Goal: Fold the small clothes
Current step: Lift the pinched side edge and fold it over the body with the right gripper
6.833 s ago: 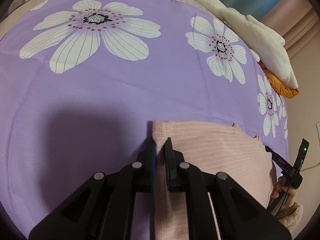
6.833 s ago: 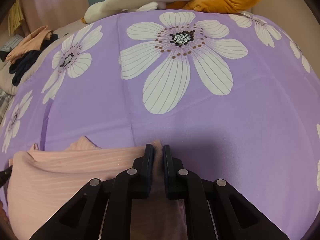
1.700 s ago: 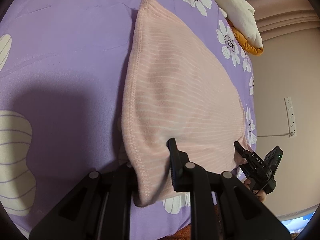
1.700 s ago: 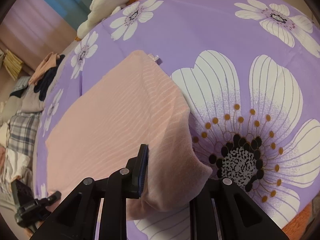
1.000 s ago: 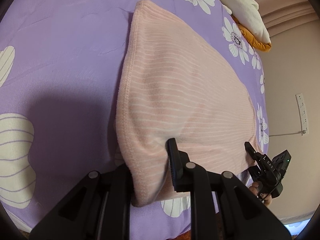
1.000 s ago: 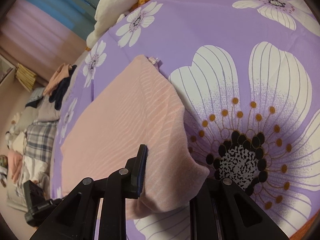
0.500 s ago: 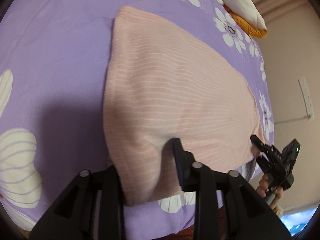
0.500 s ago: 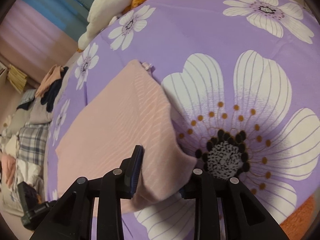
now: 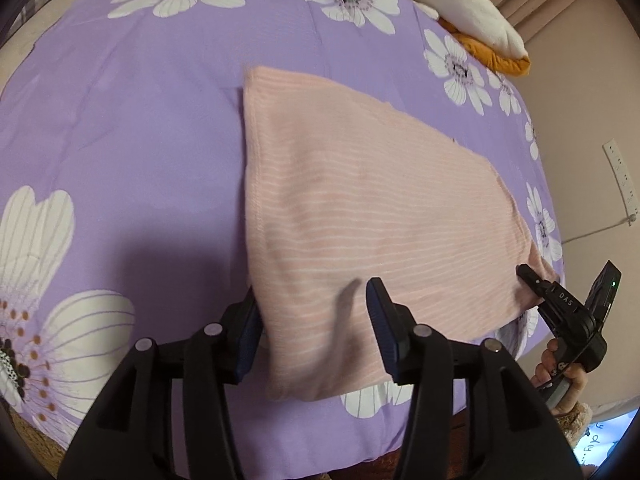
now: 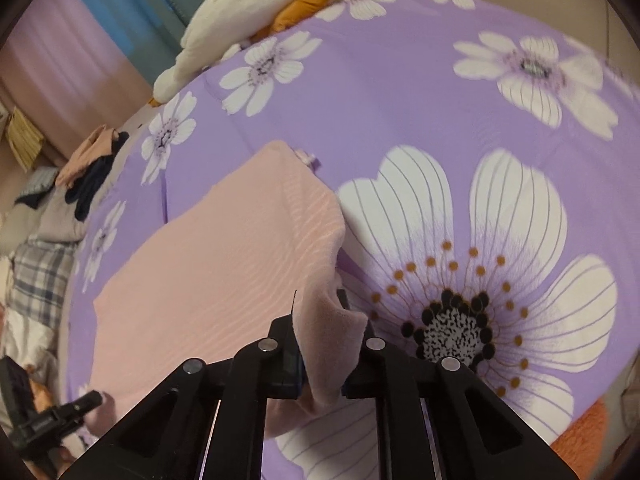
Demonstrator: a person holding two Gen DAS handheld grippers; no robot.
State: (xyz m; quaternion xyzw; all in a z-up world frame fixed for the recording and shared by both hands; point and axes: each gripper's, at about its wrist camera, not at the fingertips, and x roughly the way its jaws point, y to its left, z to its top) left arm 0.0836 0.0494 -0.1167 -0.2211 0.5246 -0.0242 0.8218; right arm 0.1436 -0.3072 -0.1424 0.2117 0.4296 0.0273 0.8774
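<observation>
A pink striped garment [image 9: 360, 208] lies folded flat on the purple flowered bedspread [image 9: 120, 120]. My left gripper [image 9: 314, 312] is open, its jaws wide apart over the garment's near left corner, which lies loose between them. The garment also shows in the right wrist view [image 10: 208, 264]. My right gripper [image 10: 320, 344] has its jaws partly apart with the garment's near right corner draped between them. The right gripper also shows at the far right of the left wrist view [image 9: 532, 276], at the garment's right corner.
A cream and orange pile [image 9: 472, 12] lies at the far right of the bed. Folded clothes and a plaid fabric [image 10: 44, 264] lie at the bed's far left. A wall with a socket strip [image 9: 620, 176] stands right. The bed's near edge [image 9: 280, 440] is close.
Both grippers carried the garment's edge toward the near side of the bed and laid it down. The left jaws have opened wide and let go. The right jaws have narrowed somewhat.
</observation>
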